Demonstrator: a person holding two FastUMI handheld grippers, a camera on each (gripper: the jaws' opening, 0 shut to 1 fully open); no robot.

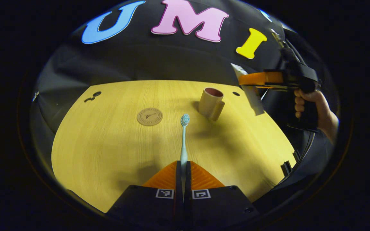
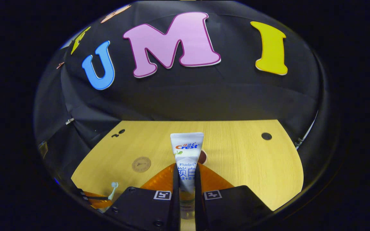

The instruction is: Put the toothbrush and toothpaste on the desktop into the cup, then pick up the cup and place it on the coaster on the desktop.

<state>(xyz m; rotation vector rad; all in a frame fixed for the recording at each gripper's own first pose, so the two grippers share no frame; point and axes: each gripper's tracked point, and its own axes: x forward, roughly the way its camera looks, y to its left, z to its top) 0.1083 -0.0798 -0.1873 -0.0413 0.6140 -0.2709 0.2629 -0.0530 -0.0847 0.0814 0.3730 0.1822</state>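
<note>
**Tan cup waits while both items hang in the air**

Tan ceramic, the cup (image 1: 211, 103) stands upright on the wooden desktop (image 1: 108, 154), its dark mouth open, handle turned toward the near edge. Nothing is in it yet.

Nearer than the cup and a little to its left, the toothbrush (image 1: 183, 141) is pinched by its handle in the left gripper (image 1: 183, 166), whose jaws are pressed nearly together on the thin stem; the bristled head points away toward the cup. To the right of the cup and above it, the toothpaste tube (image 2: 186, 157) is clamped between the jaws of the right gripper (image 2: 187, 179), flat crimped end leading, the cup's rim peeping out just behind the tube in the right gripper view. A hand (image 1: 310, 106) holds that gripper beyond the desk's right edge.

Left of the cup, well apart, lies the round coaster (image 1: 149, 116), bare.

Risks, as I judge them: the cup's mouth is narrow and light ceramic tips easily, so a tube or brush lowered off-centre could strike the rim and topple it. Both grippers converging on the cup together could collide. The slim brush handle might also swivel in its pinch and miss.
</note>
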